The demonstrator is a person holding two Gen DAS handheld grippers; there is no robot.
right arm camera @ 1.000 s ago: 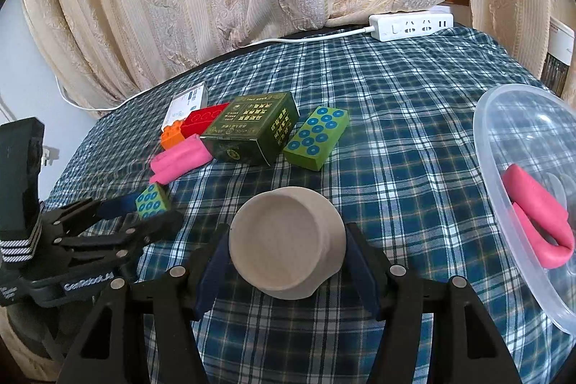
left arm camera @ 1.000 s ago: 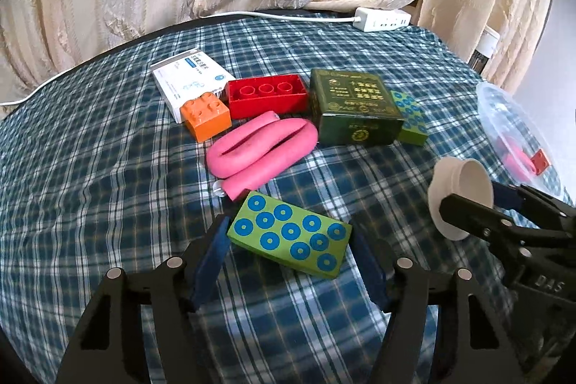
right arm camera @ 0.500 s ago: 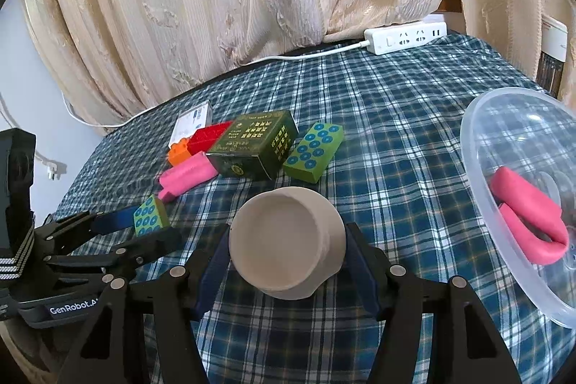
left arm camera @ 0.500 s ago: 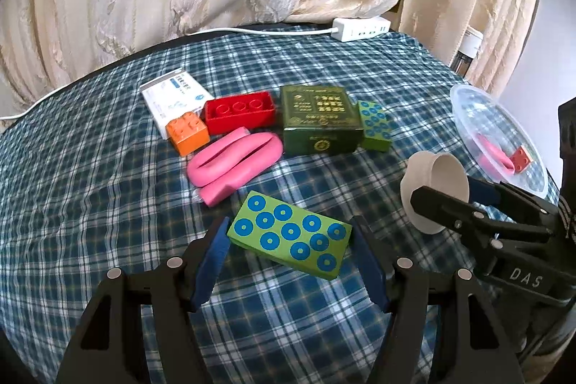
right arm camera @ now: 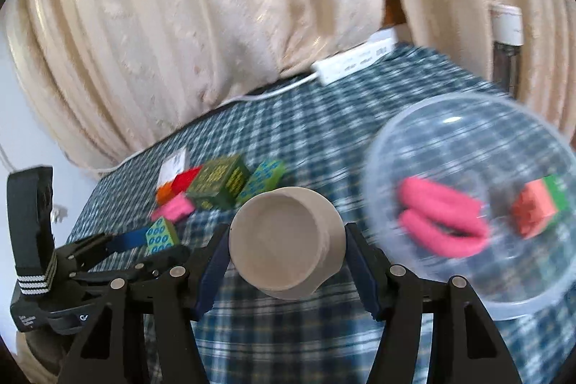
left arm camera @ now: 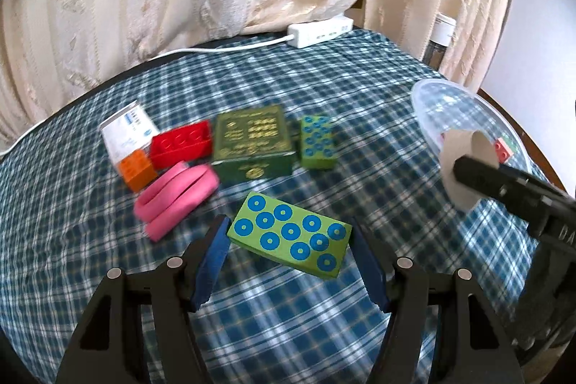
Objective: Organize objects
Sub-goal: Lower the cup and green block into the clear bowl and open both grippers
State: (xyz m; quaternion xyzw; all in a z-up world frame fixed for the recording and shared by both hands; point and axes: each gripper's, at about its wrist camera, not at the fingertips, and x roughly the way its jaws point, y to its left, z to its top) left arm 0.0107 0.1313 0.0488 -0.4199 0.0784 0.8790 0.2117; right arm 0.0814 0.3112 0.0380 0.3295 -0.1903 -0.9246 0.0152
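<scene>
My left gripper [left arm camera: 289, 258] is shut on a green block with blue dots [left arm camera: 290, 237] and holds it above the checked cloth. It also shows in the right wrist view [right arm camera: 161, 235]. My right gripper [right arm camera: 288, 252] is shut on a beige cup [right arm camera: 286, 242], held above the cloth just left of the clear plastic bowl [right arm camera: 446, 128]. The cup also shows in the left wrist view [left arm camera: 464, 164]. The bowl holds a pink folded piece [right arm camera: 441, 216] and a red and green block [right arm camera: 538, 206].
On the cloth lie a dark green box [left arm camera: 252, 143], a second green dotted block [left arm camera: 316, 141], a red brick [left arm camera: 181, 143], an orange brick [left arm camera: 137, 170], a pink folded piece [left arm camera: 176, 198] and a white box [left arm camera: 127, 128]. A power strip [left arm camera: 320, 30] lies at the back by the curtain.
Both grippers have risen and swung right toward the bowl with their loads. The bowl now fills the right side of the right wrist view.
</scene>
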